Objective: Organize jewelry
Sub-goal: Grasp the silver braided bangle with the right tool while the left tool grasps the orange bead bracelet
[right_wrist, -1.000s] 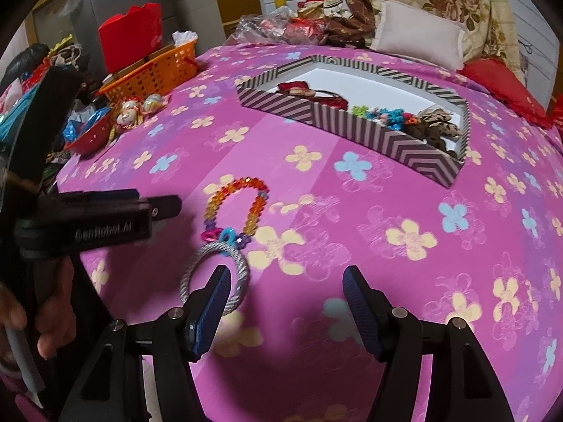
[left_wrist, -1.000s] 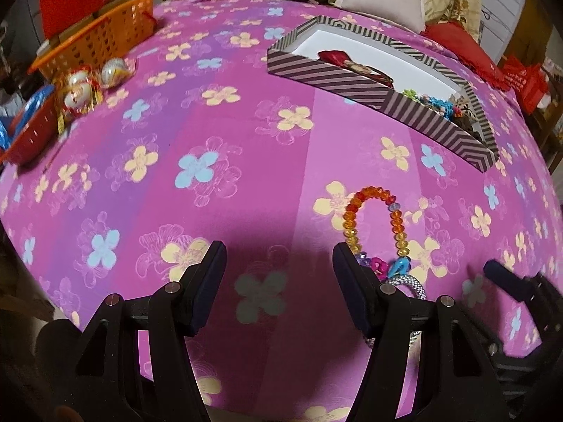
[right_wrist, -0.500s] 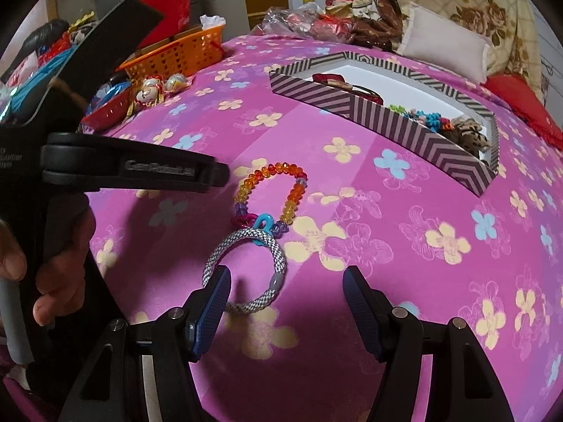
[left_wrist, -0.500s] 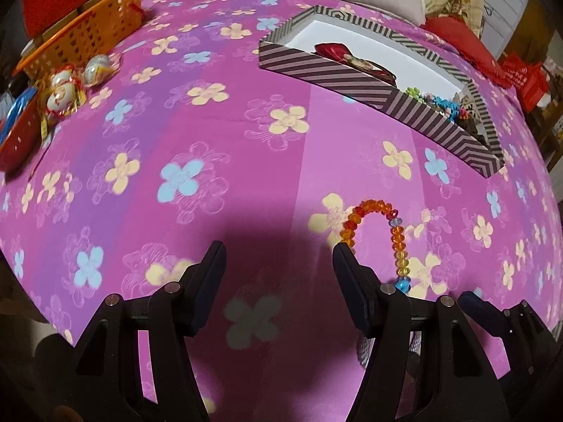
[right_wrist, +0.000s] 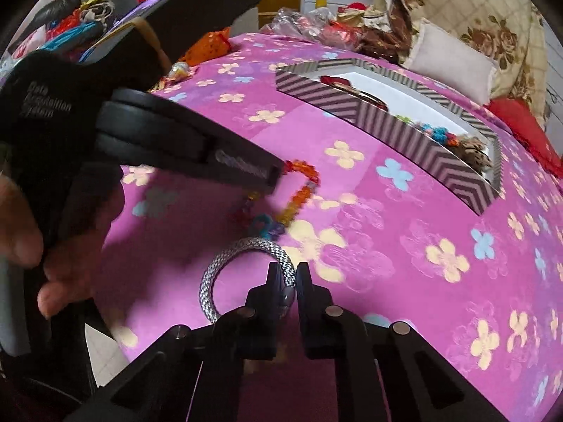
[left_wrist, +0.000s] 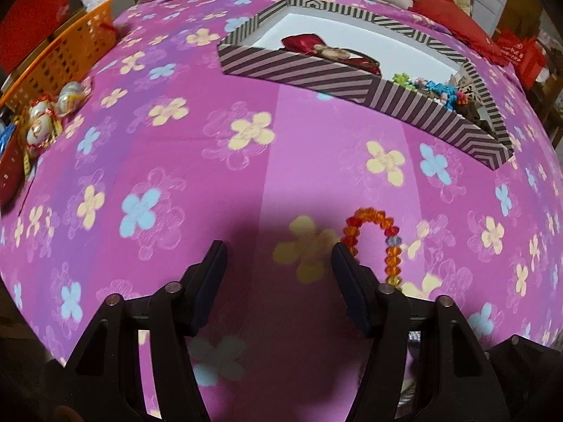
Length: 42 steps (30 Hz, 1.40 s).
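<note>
A silver braided bangle [right_wrist: 246,249] lies on the pink flowered cloth [right_wrist: 352,246], and my right gripper [right_wrist: 288,274] is shut on its right side. An orange beaded bracelet [left_wrist: 383,232] with a blue charm [right_wrist: 262,223] lies just beyond the bangle; it also shows in the right wrist view [right_wrist: 302,190]. My left gripper [left_wrist: 278,256] is open and empty, its right finger beside the bracelet's left end. The left gripper's body [right_wrist: 158,133] crosses the left of the right wrist view. A striped box [left_wrist: 316,70] holding jewelry stands at the far right.
An orange basket [left_wrist: 63,52] and wrapped sweets [left_wrist: 45,119] sit at the left edge of the bed. A red bowl [left_wrist: 7,172] is near them. A white pillow [right_wrist: 454,59] and red cushion [right_wrist: 520,119] lie behind the box.
My right gripper has moved forward and shut on the silver bangle. My left gripper has moved forward, toward the beaded bracelet and the box.
</note>
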Each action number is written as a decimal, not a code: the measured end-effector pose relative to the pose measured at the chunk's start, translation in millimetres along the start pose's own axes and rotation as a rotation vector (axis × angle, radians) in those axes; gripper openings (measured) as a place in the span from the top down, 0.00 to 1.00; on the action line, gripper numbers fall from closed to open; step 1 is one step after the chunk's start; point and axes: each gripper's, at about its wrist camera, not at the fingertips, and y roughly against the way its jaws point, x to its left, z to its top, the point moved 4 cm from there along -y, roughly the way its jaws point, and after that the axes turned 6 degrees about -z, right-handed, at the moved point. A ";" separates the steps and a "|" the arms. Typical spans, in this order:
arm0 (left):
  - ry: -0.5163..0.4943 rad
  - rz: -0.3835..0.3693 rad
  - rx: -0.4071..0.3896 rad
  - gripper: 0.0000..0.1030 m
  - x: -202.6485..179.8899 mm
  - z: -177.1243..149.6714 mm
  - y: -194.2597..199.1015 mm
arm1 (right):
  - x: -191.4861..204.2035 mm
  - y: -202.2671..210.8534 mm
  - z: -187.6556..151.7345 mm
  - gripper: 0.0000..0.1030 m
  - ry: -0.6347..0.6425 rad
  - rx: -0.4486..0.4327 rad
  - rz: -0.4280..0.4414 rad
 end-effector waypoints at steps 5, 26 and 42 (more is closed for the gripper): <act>-0.039 -0.046 -0.003 0.92 -7.4 2.5 0.4 | -20.2 5.5 -6.7 0.92 -0.044 0.012 -0.011; 0.035 -0.184 0.057 0.63 -4.6 -2.5 12.4 | -31.4 10.2 -12.0 0.92 -0.117 0.028 0.016; -0.047 -0.135 0.047 0.92 -7.0 -5.6 9.6 | -32.9 13.9 -8.3 0.92 -0.133 0.004 0.027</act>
